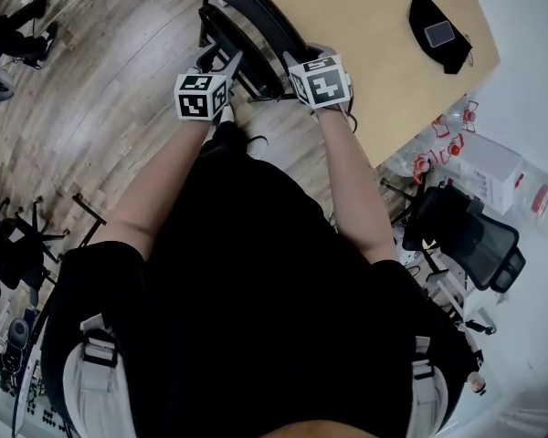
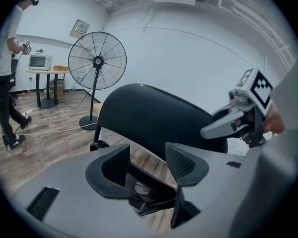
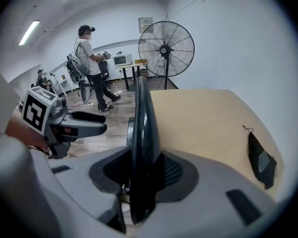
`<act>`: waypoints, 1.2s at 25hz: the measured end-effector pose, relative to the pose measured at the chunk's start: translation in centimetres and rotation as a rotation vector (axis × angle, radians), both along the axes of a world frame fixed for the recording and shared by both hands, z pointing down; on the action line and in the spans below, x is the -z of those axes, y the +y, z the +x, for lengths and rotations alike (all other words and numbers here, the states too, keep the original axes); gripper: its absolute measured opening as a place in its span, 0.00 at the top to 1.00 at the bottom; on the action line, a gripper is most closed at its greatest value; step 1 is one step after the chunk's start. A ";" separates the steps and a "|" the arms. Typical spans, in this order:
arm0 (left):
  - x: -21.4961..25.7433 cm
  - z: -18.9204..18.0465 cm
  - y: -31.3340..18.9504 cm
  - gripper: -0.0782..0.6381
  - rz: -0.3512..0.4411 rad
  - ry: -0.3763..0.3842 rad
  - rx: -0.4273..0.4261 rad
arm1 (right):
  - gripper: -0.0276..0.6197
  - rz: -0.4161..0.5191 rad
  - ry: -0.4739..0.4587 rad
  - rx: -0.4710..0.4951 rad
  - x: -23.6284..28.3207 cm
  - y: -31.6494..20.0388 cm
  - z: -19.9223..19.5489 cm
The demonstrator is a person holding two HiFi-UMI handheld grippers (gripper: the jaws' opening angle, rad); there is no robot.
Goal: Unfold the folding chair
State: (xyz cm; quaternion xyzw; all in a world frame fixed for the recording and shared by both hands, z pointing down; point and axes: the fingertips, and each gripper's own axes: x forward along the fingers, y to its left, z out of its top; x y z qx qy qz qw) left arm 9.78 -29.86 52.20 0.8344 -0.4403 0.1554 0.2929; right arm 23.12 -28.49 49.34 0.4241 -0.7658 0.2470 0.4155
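Black plastic folding chair [image 2: 154,120] stands on the wooden floor [image 1: 119,80] beside the pale tabletop [image 1: 384,53]. It looks rigid, fairly heavy and probably stiff-hinged. Right tool [image 3: 144,175] clamps its thin back edge. Left tool [image 2: 148,167] gapes empty over the seat; take that by its rim.

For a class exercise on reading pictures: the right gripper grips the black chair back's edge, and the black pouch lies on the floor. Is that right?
Not quite. The black pouch lies on the wooden table, not the floor, as the head view shows. The right gripper does grip the chair back by its edge.
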 end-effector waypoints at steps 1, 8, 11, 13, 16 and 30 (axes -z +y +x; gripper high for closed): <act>-0.8 0.0 -0.1 0.59 -0.020 -0.003 0.011 | 0.75 0.002 0.001 0.003 0.0 0.1 -0.2; -7.2 -0.5 -1.0 0.55 -0.231 0.052 0.188 | 0.75 0.017 0.025 0.016 0.0 0.9 -1.4; -9.8 -0.6 -1.7 0.53 -0.299 0.048 0.260 | 0.75 0.031 0.022 0.011 -0.1 0.6 -1.4; -11.1 -0.5 -2.0 0.51 -0.339 0.042 0.301 | 0.75 0.035 0.020 0.009 -0.1 0.5 -1.2; -12.8 -0.4 -2.2 0.49 -0.387 0.034 0.348 | 0.75 0.031 0.021 0.009 -0.2 0.6 -1.2; -18.5 1.1 -5.0 0.44 -0.548 0.053 0.507 | 0.76 0.005 0.020 0.006 -0.2 0.6 -1.9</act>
